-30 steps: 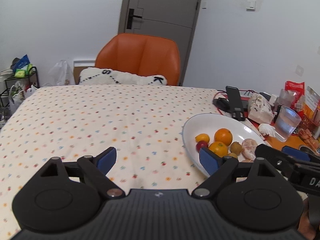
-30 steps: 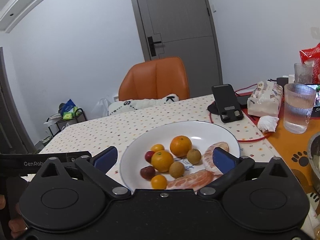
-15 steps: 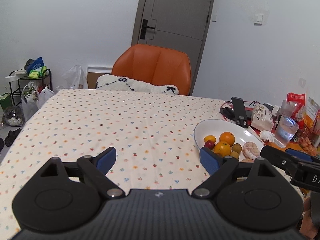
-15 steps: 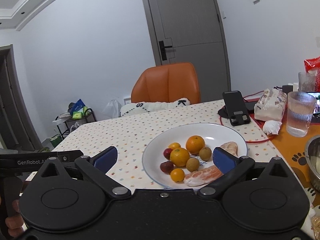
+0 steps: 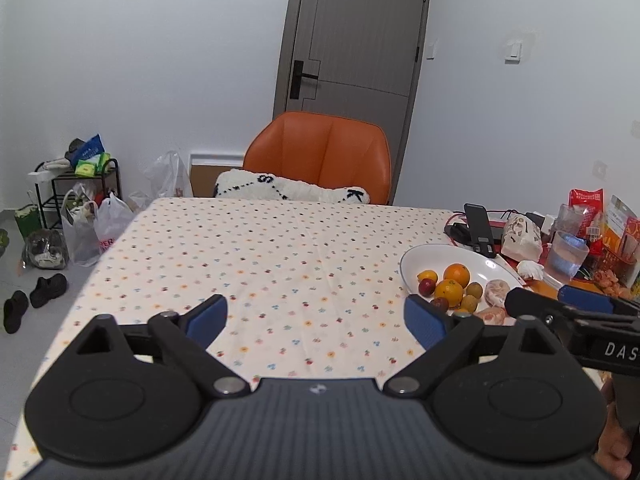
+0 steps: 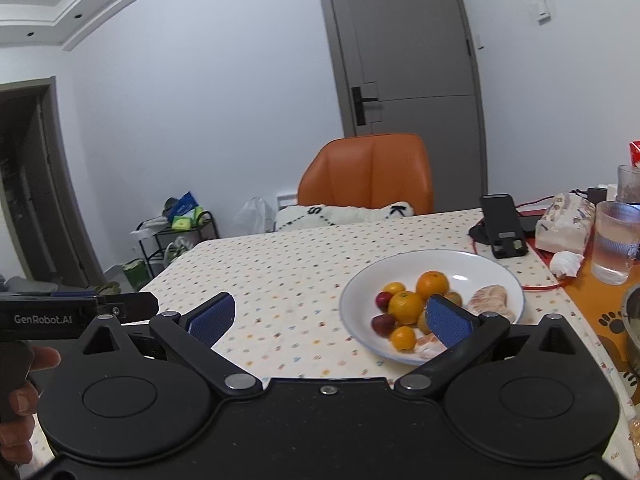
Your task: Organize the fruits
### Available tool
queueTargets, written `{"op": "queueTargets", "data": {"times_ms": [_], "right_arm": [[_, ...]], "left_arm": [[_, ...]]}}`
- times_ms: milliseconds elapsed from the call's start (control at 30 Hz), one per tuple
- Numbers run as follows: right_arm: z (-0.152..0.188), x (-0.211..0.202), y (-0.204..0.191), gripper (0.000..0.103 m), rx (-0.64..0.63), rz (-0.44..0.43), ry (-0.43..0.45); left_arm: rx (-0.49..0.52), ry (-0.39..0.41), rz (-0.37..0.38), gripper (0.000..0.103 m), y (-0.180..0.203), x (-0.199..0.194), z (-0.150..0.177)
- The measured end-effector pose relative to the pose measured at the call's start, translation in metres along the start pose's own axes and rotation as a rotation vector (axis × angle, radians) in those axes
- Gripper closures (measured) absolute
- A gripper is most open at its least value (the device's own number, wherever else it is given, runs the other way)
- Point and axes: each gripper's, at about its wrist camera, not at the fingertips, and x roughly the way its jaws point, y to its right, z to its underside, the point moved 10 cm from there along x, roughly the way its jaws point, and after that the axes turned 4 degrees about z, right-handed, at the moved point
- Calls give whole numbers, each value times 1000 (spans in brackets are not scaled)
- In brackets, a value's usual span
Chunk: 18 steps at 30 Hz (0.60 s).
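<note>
A white plate on the dotted tablecloth holds several fruits: oranges, a small yellow one, red plums, brownish kiwis and peeled pinkish segments. My right gripper is open and empty, held back from the plate, its right pad overlapping the near fruits in view. My left gripper is open and empty above bare cloth, left of the plate. The right gripper's side shows in the left wrist view.
An orange chair with a white cushion stands at the table's far edge. A phone stand, tissue pack, glass of water and snack packs crowd the right side. A hand grips the left tool.
Both grippers have pulled back and risen away from the plate, so it looks smaller and farther off. Both stayed open and empty.
</note>
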Motion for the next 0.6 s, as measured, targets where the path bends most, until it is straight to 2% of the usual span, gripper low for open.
{"op": "queueTargets", "data": {"times_ms": [400, 600], "right_arm": [[8, -29, -28, 0, -25, -18, -36], [12, -34, -41, 0, -49, -23, -62]], "left_arm": [[-2, -13, 13, 7, -23, -37, 14], [-21, -52, 9, 6, -40, -42, 20]]}}
